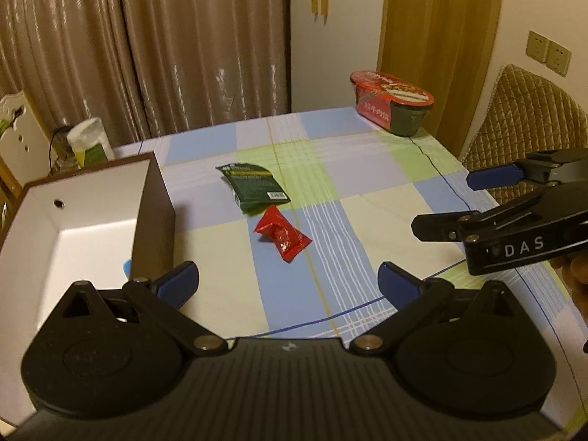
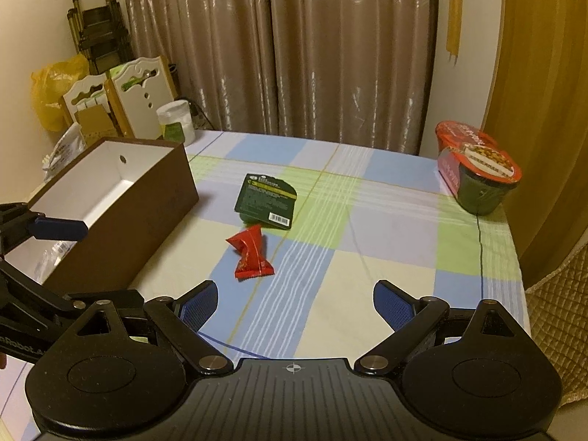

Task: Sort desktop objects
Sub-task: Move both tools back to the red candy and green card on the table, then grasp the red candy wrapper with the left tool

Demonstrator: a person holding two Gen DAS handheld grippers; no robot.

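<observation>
A red snack packet (image 1: 282,234) (image 2: 250,253) lies mid-table on the checked cloth, and a dark green flat packet (image 1: 253,187) (image 2: 267,201) lies just behind it. A red-lidded instant noodle bowl (image 1: 393,101) (image 2: 477,169) stands at the far right corner. At the left stands a brown box (image 1: 152,220) (image 2: 147,198) with a white inside. My left gripper (image 1: 288,286) is open near the box's corner, nothing between its fingers. My right gripper (image 2: 296,303) is open too, above the front of the cloth. Each gripper shows at the side of the other's view.
A white jar with a green label (image 1: 90,143) (image 2: 176,119) stands behind the box. A quilted chair back (image 1: 522,125) (image 2: 562,312) sits off the table's right edge. Curtains hang behind. Shelving and a yellow bag (image 2: 55,92) are at the far left.
</observation>
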